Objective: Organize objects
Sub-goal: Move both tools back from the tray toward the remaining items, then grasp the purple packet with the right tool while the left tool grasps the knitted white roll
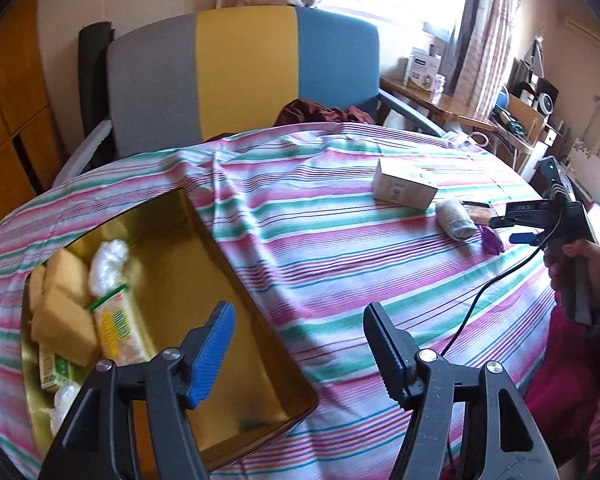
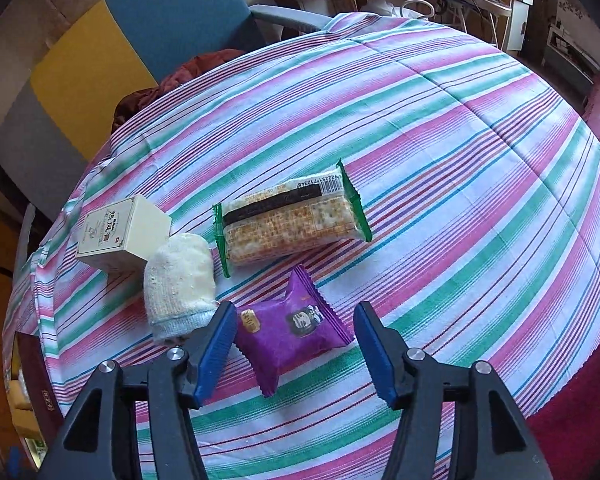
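Note:
A gold tin [image 1: 204, 280] lies on the striped tablecloth [image 1: 340, 240] and holds yellow sponges [image 1: 64, 312], cracker packets [image 1: 120, 328] and white wads [image 1: 106, 260]. My left gripper [image 1: 296, 352] is open and empty, over the tin's right edge. My right gripper [image 2: 296, 354] is open around a purple snack packet [image 2: 296, 328] that lies on the cloth. Beyond it lie a cracker packet [image 2: 292, 220], a rolled white sock [image 2: 178, 284] and a small cream box [image 2: 120, 232]. The right gripper [image 1: 516, 226] also shows in the left wrist view.
A grey, yellow and blue chair [image 1: 240, 76] stands behind the table with dark red cloth [image 1: 324, 112] on its seat. A wooden desk [image 1: 440, 104] with clutter stands at the back right. The tin's edge [image 2: 32, 380] shows at the far left of the right wrist view.

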The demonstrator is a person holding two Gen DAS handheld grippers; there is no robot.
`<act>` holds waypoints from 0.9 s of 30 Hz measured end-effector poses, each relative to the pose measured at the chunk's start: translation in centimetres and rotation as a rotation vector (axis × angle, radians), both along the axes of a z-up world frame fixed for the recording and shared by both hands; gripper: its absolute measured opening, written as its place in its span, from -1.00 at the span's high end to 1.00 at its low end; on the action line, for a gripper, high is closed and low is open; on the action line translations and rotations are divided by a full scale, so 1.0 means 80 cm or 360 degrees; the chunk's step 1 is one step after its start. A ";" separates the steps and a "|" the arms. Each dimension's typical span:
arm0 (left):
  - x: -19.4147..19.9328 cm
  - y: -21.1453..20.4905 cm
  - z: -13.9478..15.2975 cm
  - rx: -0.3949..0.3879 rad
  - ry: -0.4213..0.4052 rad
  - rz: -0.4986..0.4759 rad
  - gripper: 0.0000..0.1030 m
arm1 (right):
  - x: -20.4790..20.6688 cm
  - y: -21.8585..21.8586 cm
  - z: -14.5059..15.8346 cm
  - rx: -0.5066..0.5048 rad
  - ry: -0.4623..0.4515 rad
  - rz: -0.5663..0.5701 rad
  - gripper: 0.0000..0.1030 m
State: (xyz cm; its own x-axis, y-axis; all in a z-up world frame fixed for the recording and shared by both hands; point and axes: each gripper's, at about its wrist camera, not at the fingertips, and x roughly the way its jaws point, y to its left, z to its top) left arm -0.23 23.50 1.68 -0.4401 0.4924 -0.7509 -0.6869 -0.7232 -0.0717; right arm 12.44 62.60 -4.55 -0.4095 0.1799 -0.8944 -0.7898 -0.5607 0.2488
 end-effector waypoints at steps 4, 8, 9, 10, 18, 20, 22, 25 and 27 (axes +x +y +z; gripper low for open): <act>-0.001 0.025 0.003 0.0003 -0.0008 -0.0057 -0.31 | -0.010 -0.002 -0.006 -0.0006 -0.0040 0.0062 -0.36; -0.004 0.055 0.005 -0.0008 -0.0002 -0.0127 -0.31 | -0.019 -0.007 -0.014 -0.0015 -0.0098 0.0123 -0.36; -0.005 0.062 0.006 -0.0006 -0.0010 -0.0142 -0.31 | -0.021 -0.009 -0.017 -0.0006 -0.0125 0.0139 -0.36; -0.006 0.072 0.006 0.0001 -0.0023 -0.0159 -0.31 | -0.021 -0.010 -0.019 0.0004 -0.0147 0.0157 -0.35; -0.006 0.142 -0.007 0.0016 -0.0127 -0.0270 -0.31 | -0.015 -0.016 -0.011 0.0103 -0.0172 0.0161 0.24; -0.009 0.159 -0.014 0.0003 -0.0149 -0.0281 -0.31 | -0.010 -0.015 -0.008 0.0115 -0.0163 0.0133 0.24; -0.012 0.177 -0.021 -0.0011 -0.0172 -0.0294 -0.30 | -0.009 -0.012 -0.012 0.0085 -0.0163 0.0131 0.24; -0.016 0.203 -0.034 -0.0032 -0.0206 -0.0318 -0.30 | -0.010 -0.013 -0.009 0.0098 -0.0154 0.0130 0.32; -0.021 0.222 -0.042 -0.0052 -0.0226 -0.0335 -0.30 | -0.007 -0.012 -0.008 0.0087 -0.0137 0.0120 0.33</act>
State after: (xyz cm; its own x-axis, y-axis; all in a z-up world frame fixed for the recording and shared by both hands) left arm -1.88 41.26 -1.71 -0.2192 0.5365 -0.8149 -0.8073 -0.5688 -0.1573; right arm 11.89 61.67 -5.18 -0.3457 0.2012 -0.9165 -0.7621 -0.6300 0.1491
